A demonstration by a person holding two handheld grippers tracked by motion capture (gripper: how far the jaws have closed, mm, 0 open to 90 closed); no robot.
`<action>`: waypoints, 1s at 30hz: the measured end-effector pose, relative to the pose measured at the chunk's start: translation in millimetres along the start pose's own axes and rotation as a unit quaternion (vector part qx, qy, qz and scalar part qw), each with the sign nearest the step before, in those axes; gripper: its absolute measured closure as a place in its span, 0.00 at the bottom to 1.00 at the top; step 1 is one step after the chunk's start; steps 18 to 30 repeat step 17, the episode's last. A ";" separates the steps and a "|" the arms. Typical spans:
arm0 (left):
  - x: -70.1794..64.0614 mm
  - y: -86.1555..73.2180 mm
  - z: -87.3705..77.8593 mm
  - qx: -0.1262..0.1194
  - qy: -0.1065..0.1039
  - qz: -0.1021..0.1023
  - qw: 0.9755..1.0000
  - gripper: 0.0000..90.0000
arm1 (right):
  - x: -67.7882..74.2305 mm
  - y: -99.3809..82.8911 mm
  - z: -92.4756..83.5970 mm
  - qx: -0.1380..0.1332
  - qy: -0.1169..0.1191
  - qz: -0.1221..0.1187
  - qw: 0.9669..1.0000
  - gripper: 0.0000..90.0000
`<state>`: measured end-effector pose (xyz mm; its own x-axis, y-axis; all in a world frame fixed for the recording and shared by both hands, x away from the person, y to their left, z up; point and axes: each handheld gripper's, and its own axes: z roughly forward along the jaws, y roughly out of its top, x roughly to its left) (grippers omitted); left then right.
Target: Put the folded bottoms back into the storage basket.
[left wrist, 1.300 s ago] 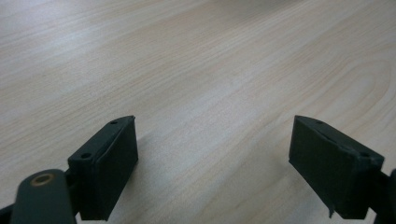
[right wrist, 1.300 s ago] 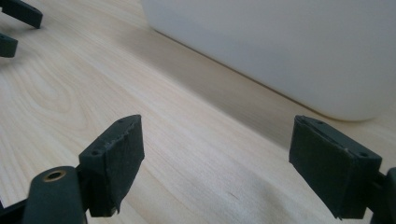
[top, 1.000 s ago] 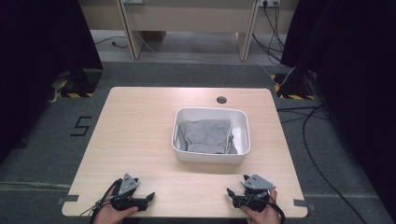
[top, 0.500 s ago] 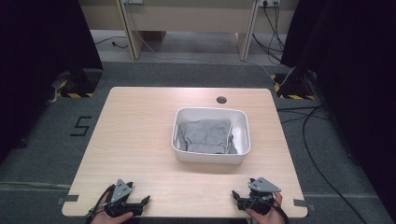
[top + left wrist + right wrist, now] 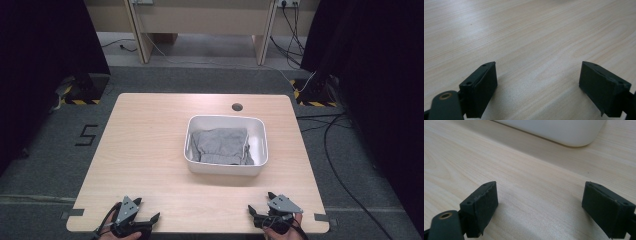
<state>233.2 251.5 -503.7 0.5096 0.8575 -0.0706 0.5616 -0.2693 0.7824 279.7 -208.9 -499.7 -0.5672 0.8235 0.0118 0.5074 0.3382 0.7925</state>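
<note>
While both hands rest at the near edge of the table [image 5: 150, 145], the left gripper [image 5: 145, 214] sits at abt 7 o'clock from the tub [image 5: 260, 142] & the right gripper [image 5: 260, 207] at abt 5 o'clock, each well apart from it. Left gripper [image 5: 537, 87]: jaws spread wide, nothing btwn them, just bare tabletop; released. Right gripper [image 5: 540, 210]: jaws have just been opening, now wide too, nothing btwn them; released. Pads are black, blocky, matte, w/ small screw holes on the top faces; edges look a bit worn in the right gripper view. Each gripper carries a grey three-cornered plate on top, seen from the high view.

Table is pale wood-grain laminate, smooth, rectangular w/ a round cable hole [image 5: 237, 107] at 12 o'clock from the tub. Tub is white plastic, rectangular w/ rounded corners, glossy walls; it stands right of table centre. Its rounded lower corner [image 5: 564, 132] shows at 12 o'clock in the right gripper view. Inside it lies a grey cloth [image 5: 220, 145], soft, folded, filling most of the tub floor, w/ a thin white trim at its 3 o'clock edge.
</note>
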 end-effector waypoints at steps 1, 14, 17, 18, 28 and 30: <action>0.0 -0.1 0.1 -0.001 0.000 0.000 1.000 0.16 | 0.5 -0.3 0.3 0.000 0.002 0.003 1.000 0.16; 0.1 -0.5 0.7 -0.004 -0.002 0.002 1.000 0.15 | 0.5 -1.0 1.9 -0.008 0.003 -0.002 1.000 0.16; 0.2 -0.8 0.8 -0.005 -0.002 0.002 1.000 0.15 | 0.1 -0.9 2.1 -0.009 0.004 -0.003 1.000 0.16; 0.2 -0.8 0.8 -0.005 -0.002 0.002 1.000 0.15 | 0.1 -0.9 2.1 -0.009 0.004 -0.003 1.000 0.16; 0.2 -0.8 0.8 -0.005 -0.002 0.002 1.000 0.15 | 0.1 -0.9 2.1 -0.009 0.004 -0.003 1.000 0.16; 0.2 -0.8 0.8 -0.005 -0.002 0.002 1.000 0.15 | 0.1 -0.9 2.1 -0.009 0.004 -0.003 1.000 0.16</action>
